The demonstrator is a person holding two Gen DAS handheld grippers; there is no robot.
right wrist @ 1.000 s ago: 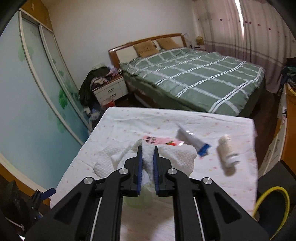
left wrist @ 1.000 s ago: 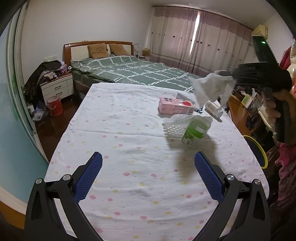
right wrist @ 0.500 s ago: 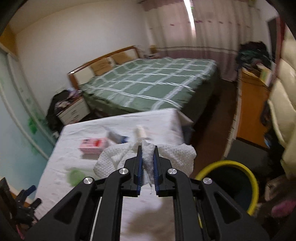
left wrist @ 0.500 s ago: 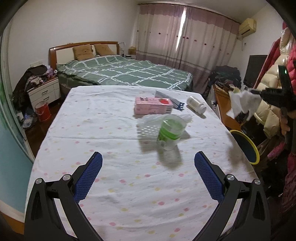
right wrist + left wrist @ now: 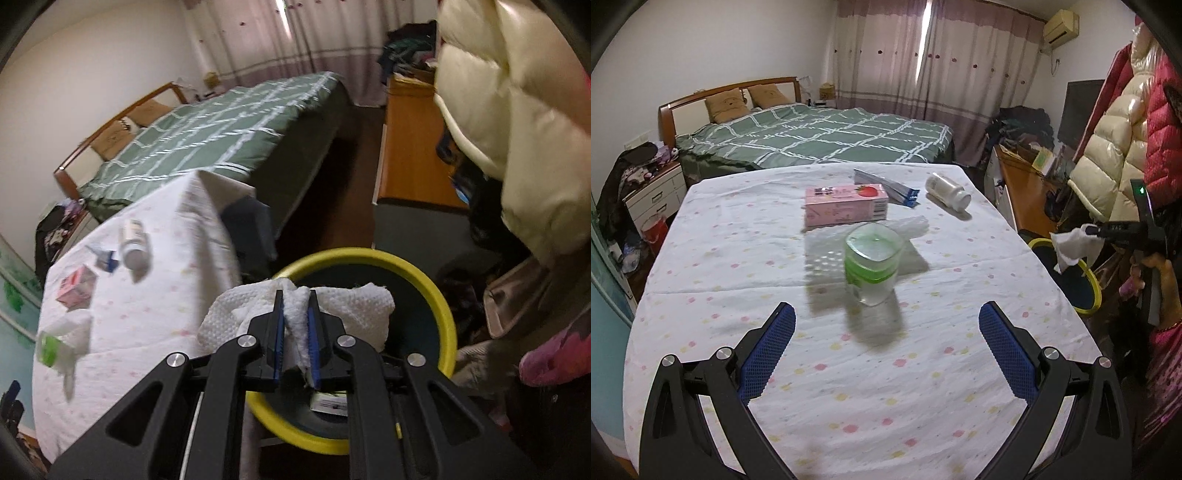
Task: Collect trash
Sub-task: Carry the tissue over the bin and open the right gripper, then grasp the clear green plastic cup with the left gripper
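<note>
My right gripper (image 5: 295, 299) is shut on a crumpled white paper towel (image 5: 354, 306) and holds it over the yellow-rimmed trash bin (image 5: 443, 295) beside the table. In the left wrist view the same towel (image 5: 1071, 247) hangs from the right gripper (image 5: 1087, 230) above the bin (image 5: 1093, 291). My left gripper (image 5: 886, 339) is open above the near part of the table, with nothing between its fingers. Ahead of it lie a green plastic cup (image 5: 873, 264), a pink carton (image 5: 846, 205), a white bottle (image 5: 947, 192) and a blue-capped tube (image 5: 886, 186).
The table carries a white dotted cloth (image 5: 775, 295). A clear plastic wrapper (image 5: 912, 225) lies behind the cup. A green bed (image 5: 812, 136) stands beyond the table, puffy jackets (image 5: 1115, 147) hang at the right, and a wooden cabinet (image 5: 1027, 184) stands next to the bin.
My right gripper has carried the paper towel from above the table to the right and down, over the yellow bin. The left gripper's view has swung rightward; its jaws stayed open.
</note>
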